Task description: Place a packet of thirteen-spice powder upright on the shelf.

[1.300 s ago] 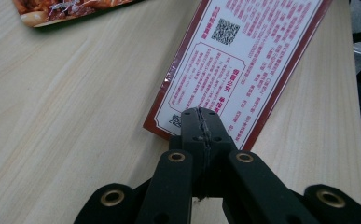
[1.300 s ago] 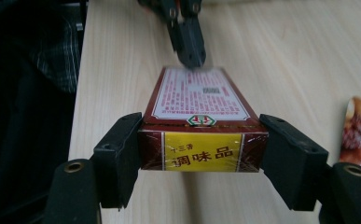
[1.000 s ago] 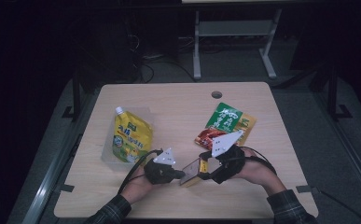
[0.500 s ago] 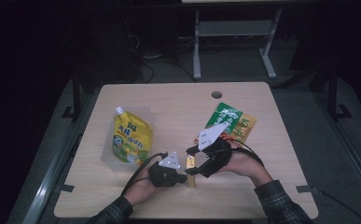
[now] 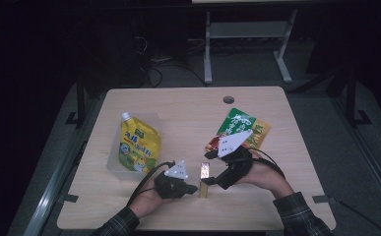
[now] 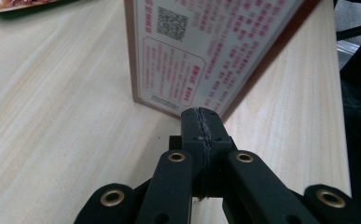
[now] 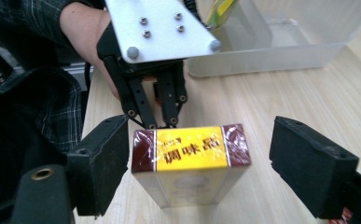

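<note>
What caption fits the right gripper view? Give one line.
Open right tool straddles a standing box; closed left tool behind it.

Light wooden table (image 5: 188, 113) in a dark room; grey floor (image 5: 257, 69) behind.

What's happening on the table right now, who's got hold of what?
A person works two handheld grippers around a small box standing upright near the front edge of the table. The right gripper is open, one jaw on each side of the box's top, not clamped. The left gripper is shut, its tip against the box's lower edge. A yellow pouch and a green packet lie farther back.
</note>
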